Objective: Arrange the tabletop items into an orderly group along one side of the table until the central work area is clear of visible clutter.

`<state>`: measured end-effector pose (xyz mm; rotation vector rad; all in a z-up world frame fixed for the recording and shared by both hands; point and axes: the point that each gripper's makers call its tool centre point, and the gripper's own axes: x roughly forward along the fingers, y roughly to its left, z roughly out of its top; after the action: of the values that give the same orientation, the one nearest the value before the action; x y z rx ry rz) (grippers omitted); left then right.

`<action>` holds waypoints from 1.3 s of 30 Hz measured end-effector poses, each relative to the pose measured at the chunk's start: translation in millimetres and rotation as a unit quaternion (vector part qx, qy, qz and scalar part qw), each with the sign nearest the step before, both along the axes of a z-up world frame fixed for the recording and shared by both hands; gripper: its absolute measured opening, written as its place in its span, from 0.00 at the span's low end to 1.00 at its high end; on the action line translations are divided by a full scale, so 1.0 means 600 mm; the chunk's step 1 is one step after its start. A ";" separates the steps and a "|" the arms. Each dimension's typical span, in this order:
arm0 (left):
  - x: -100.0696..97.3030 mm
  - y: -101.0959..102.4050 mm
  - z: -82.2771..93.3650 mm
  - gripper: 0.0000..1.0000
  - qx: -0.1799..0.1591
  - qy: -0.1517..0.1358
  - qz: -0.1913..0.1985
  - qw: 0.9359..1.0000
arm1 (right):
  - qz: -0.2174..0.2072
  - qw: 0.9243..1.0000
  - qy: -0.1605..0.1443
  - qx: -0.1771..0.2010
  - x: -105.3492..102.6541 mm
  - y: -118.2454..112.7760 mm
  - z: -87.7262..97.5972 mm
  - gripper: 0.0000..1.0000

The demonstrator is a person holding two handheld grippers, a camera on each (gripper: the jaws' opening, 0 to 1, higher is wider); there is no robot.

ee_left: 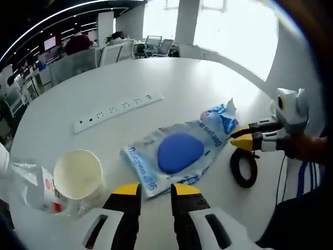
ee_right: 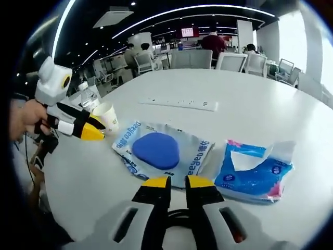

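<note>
One silver-and-blue plastic packet [ee_left: 179, 156] lies flat near the middle of the round white table [ee_left: 182, 83], a blue oval printed on it; its blue lettering is too warped to read for certain; one crumpled blue wrapper [ee_right: 255, 169], with pink edges, touches its far end. One white paper cup [ee_left: 78, 174] stands upright just beside the packet; one clear plastic bottle [ee_left: 31, 187] with a red-marked label sits next to it; one white power strip [ee_left: 118, 111] lies farther off. One black cable coil [ee_left: 243, 167] shows in the left gripper view, near the right gripper [ee_left: 240, 136]; the right gripper view has the left gripper [ee_right: 99, 130] beside the cup. Both pairs of yellow-tipped jaws are parted slightly and pinch nothing.
</note>
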<state>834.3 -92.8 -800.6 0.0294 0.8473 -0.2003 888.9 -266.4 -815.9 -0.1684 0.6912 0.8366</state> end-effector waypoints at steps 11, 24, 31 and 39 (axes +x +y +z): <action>-0.068 0.022 0.039 0.32 -0.022 -0.056 0.051 0.997 | 0.049 0.999 -0.005 0.014 -0.027 0.031 0.013 0.28; -0.152 0.052 0.078 0.53 -0.010 -0.097 0.076 0.992 | 0.097 0.994 -0.032 0.030 -0.048 0.114 0.070 0.42; -0.188 0.054 0.086 0.59 -0.019 -0.110 0.081 0.990 | 0.103 0.993 -0.027 0.052 -0.056 0.178 0.094 0.45; -0.224 0.062 0.078 0.68 -0.019 -0.108 0.072 0.991 | 0.110 0.992 -0.015 0.057 -0.053 0.243 0.098 0.43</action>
<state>700.2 -55.6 -753.7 -0.0458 0.6266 -0.0757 857.0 -120.7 -756.9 -0.1563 0.6024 1.0798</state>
